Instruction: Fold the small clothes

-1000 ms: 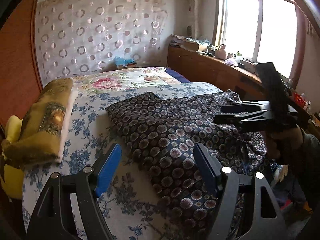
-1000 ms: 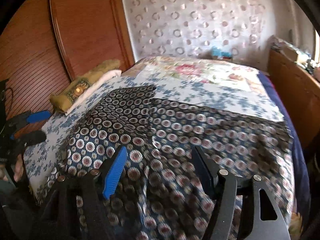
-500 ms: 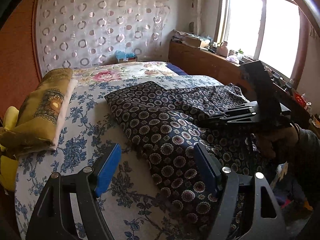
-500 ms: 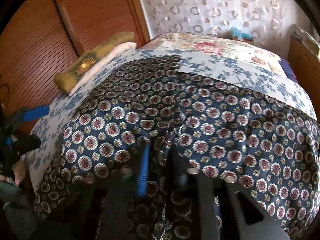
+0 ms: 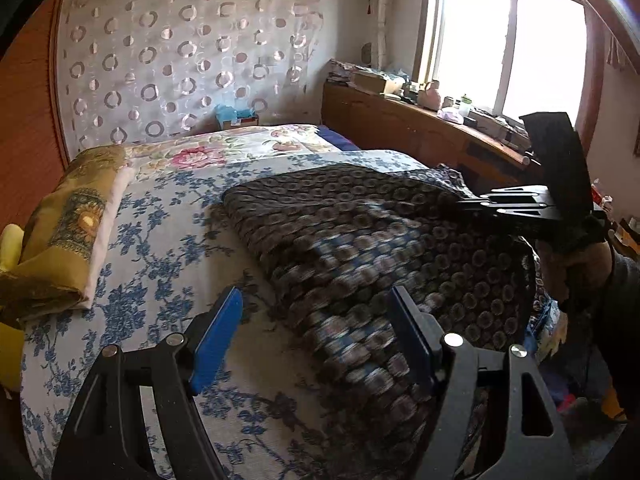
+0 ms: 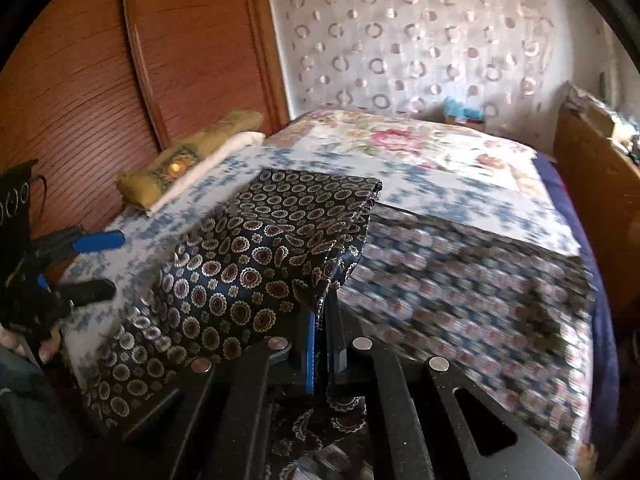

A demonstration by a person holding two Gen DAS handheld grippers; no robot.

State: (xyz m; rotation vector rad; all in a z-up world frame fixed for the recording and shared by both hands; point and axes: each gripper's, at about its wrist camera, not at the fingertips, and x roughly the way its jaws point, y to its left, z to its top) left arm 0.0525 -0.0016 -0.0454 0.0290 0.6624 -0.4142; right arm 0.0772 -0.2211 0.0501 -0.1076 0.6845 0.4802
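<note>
so far only the first fold is underway: the right gripper [image 6: 320,344], just closed, pinches the patterned cloth [image 6: 256,248] on the bed [image 5: 160,240], lifting an edge toward ten o'clock, while the left gripper [image 5: 316,340] hangs spread and empty.

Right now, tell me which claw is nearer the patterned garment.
Right. The right claw is clamped on the patterned garment; the left claw hangs open above its near edge, gripping nothing.
</note>
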